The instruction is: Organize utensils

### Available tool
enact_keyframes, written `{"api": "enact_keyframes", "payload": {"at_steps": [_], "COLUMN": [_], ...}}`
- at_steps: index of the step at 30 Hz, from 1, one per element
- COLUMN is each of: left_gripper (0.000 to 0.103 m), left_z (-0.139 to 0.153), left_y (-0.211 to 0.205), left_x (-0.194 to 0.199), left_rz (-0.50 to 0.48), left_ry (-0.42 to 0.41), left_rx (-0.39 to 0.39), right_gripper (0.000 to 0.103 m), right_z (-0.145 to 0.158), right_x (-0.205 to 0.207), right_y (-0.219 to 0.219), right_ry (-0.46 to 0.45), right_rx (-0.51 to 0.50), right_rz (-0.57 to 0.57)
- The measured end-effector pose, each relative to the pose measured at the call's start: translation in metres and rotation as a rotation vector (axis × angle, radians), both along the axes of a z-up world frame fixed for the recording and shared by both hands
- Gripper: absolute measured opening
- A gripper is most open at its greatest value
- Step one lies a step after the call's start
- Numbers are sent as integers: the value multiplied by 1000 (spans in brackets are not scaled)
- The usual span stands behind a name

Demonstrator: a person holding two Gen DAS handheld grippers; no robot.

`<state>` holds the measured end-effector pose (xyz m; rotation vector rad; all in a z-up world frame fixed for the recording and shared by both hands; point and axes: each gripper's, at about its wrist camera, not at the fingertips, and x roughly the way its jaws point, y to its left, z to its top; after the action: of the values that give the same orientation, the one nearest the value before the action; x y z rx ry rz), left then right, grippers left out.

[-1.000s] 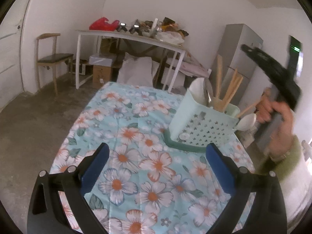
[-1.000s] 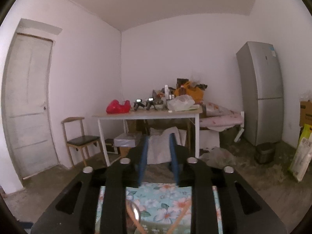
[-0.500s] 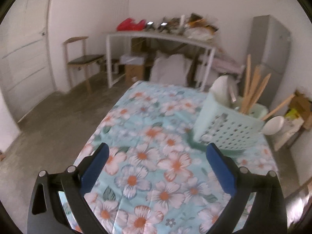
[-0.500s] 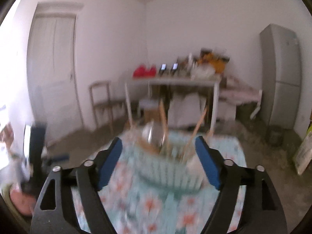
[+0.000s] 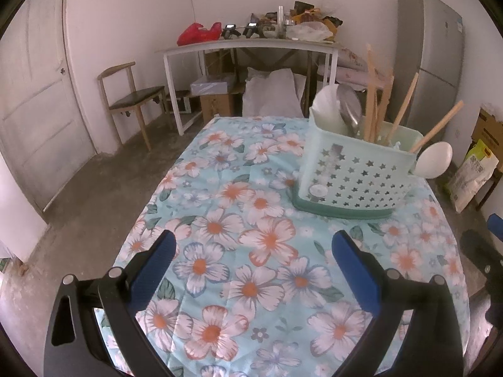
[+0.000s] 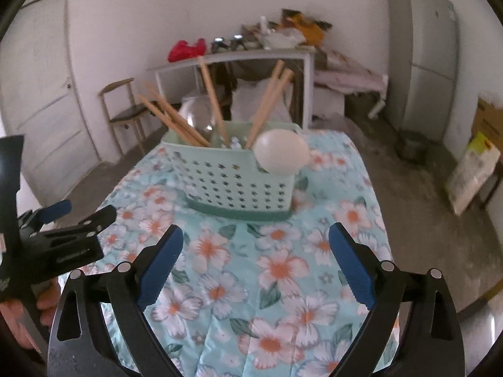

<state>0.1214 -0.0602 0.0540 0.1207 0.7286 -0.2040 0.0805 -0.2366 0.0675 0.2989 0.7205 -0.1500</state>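
Note:
A mint perforated utensil caddy stands on the floral tablecloth. It holds wooden chopsticks, a metal spoon and white ladles. My left gripper hovers open over the cloth, short of the caddy, nothing between its blue pads. My right gripper is in front of the caddy with jaws still opening, nothing between them. The left gripper also shows at the right wrist view's left edge, held by a hand.
The table's edges drop to a concrete floor. Behind stand a wooden chair, a cluttered white side table, a grey fridge and boxes and bags at the right.
The right gripper went from nearly shut and pointing at the far wall to open and tilted down at the caddy. The left gripper swung, bringing the caddy to its right.

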Motion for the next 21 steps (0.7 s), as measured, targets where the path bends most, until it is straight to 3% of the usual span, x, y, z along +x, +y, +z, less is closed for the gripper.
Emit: {"api": "enact_keyframes", "payload": {"at_steps": [12, 21], "left_gripper": [97, 97], "left_z": [-4, -5], "left_y": [-9, -5], "left_x": [-2, 0], "left_rz": [-29, 2], "left_ry": [-5, 7], "left_rx": [32, 48], "right_gripper": [91, 92], "right_z": [-7, -10], "right_x": [-5, -4], "right_y": [-4, -7], "right_ry": [35, 58], "right_rx": [-29, -37], "right_rz": [-56, -80]}}
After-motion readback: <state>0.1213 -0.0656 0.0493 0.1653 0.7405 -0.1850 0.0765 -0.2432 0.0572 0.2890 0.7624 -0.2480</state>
